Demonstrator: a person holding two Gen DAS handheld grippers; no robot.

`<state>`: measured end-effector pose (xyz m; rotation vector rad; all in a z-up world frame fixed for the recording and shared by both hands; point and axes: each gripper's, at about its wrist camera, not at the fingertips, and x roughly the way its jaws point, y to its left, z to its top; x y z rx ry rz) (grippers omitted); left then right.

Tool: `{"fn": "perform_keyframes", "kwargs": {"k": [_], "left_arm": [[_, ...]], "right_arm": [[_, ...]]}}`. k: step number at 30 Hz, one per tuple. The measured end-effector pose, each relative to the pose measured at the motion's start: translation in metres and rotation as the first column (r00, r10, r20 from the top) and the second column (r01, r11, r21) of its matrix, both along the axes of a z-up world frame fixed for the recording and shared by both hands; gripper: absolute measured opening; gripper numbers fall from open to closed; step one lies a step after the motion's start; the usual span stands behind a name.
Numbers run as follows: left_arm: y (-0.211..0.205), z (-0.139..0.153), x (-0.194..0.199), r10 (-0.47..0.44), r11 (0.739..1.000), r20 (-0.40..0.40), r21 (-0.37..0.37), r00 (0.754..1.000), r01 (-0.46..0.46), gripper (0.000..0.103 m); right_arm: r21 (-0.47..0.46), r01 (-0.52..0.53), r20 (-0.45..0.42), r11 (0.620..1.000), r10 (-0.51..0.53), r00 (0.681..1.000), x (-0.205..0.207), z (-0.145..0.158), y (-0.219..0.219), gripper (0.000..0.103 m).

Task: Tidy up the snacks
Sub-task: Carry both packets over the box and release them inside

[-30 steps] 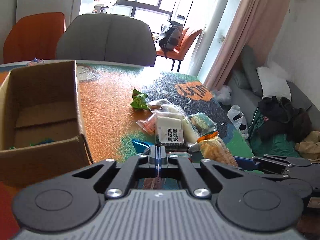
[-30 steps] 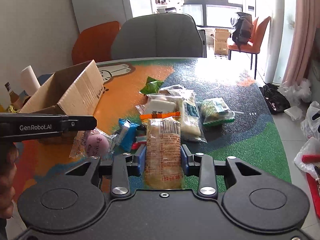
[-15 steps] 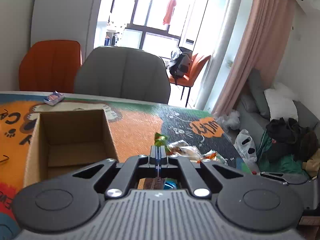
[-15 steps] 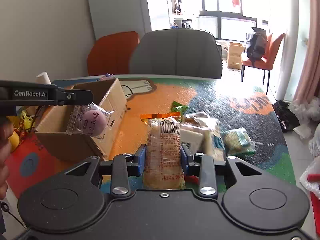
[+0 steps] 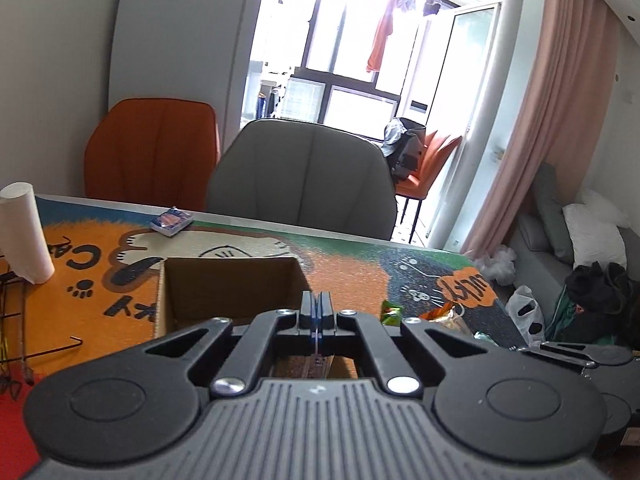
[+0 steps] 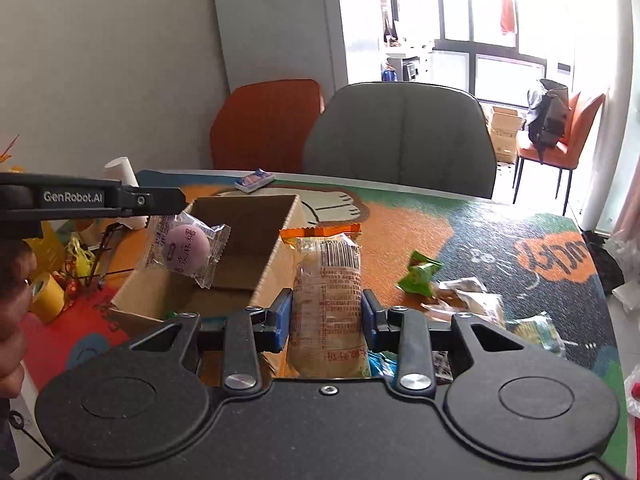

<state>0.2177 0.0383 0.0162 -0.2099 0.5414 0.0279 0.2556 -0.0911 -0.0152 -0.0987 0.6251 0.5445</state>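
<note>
My left gripper (image 5: pixel 316 312) is shut on the edge of a clear packet with a pink round snack (image 6: pixel 187 249), which hangs above the open cardboard box (image 6: pixel 256 240). In the right wrist view the left gripper (image 6: pixel 176 202) reaches in from the left over the box. My right gripper (image 6: pixel 326 312) is shut on a long clear bread packet (image 6: pixel 328 300) with an orange end, held just right of the box. In the left wrist view the box (image 5: pixel 228 284) lies straight ahead below the fingers. Loose snack packets (image 6: pixel 472 304) lie on the mat to the right.
A green wrapper (image 6: pixel 418 274) lies right of the box. A small blue packet (image 5: pixel 172 221) sits at the table's far edge, a white paper roll (image 5: pixel 22 232) at far left. Grey chair (image 5: pixel 304 184) and orange chair (image 5: pixel 152 152) stand behind. Yellow tape (image 6: pixel 46 296) sits left.
Both grippers have risen and moved left towards the box, each with its packet. The pink snack now hangs over the box opening; the bread packet is beside the box's right wall.
</note>
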Motion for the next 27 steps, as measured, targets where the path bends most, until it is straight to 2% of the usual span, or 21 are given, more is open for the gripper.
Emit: {"fn": "perform_keyframes", "kwargs": {"k": [9, 18, 27], "left_arm": [[0.037, -0.014, -0.004, 0.065, 0.997, -0.031, -0.031, 0.997, -0.066, 0.000], [0.056, -0.032, -0.001, 0.086, 0.994, -0.081, -0.065, 0.993, -0.091, 0.000], [0.061, -0.041, -0.004, 0.110, 0.992, -0.114, -0.045, 0.987, -0.116, 0.004]], "right_arm": [[0.003, -0.050, -0.010, 0.999, 0.050, 0.999, 0.009, 0.000, 0.033, 0.034], [-0.002, -0.079, -0.031, 0.997, 0.079, 0.996, 0.018, -0.007, 0.061, 0.034], [0.030, -0.083, -0.036, 0.996, 0.084, 0.996, 0.027, -0.011, 0.074, 0.034]]}}
